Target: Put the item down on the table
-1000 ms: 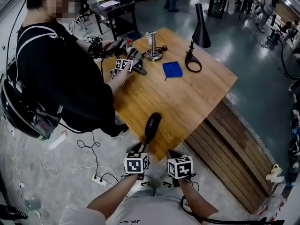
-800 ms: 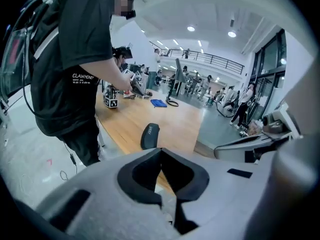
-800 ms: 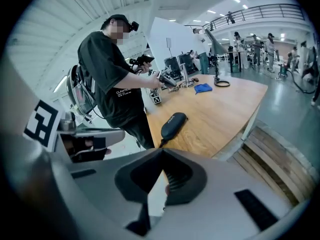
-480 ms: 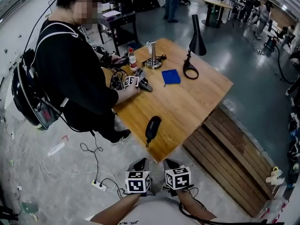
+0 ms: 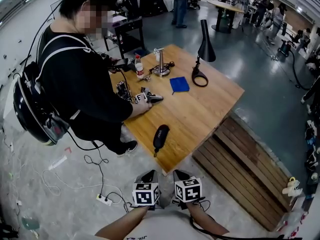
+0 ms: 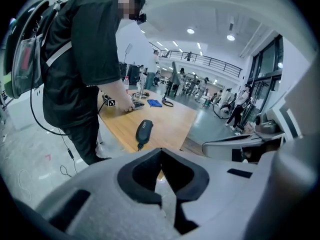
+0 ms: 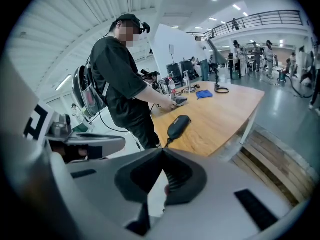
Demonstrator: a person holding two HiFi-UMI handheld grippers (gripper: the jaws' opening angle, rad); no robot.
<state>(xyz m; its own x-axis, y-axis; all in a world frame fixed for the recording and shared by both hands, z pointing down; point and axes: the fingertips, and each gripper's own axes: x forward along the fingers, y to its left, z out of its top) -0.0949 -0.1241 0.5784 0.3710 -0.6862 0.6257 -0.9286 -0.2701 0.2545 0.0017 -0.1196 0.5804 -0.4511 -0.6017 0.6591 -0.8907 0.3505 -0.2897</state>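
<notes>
- Just let go of the black case [image 5: 160,134] and pulled the left tool [image 5: 148,175] back off the worktop [image 5: 215,109], in toward the body and a bit higher.
- Shut that left tool again right after the release: pressed together now, nothing pinched in it.
- Brought the right tool [image 5: 181,174] back alongside too. Also pressed together and empty, going by its own view.
- Left the case lying flat ahead of both tools and well apart from them, near the closest corner of the worktop, strap end pointing back this way.
- Looks like job done, honestly: down on the wood, not held by anything. Maybe worth a glance at how near the edge, though.
- Way past the case: a blue cloth [image 5: 179,84], a black desk lamp [image 5: 205,44], a metal stand [image 5: 161,64] and a small bottle [image 5: 139,67]. None of it near enough to matter.
- Ahead and left of the left tool: another person [image 5: 80,84] leaning over the worktop with a marker-cube tool [image 5: 141,98] of their own, clear of the case.
- Nothing really in the way between the tools and the case, just floor and the worktop edge.
- Down left of the left tool: a power strip [image 5: 105,199] and loose cables on the floor, so careful with the feet. Off to the right of the right tool: wooden planks [image 5: 240,169] beside the worktop.
</notes>
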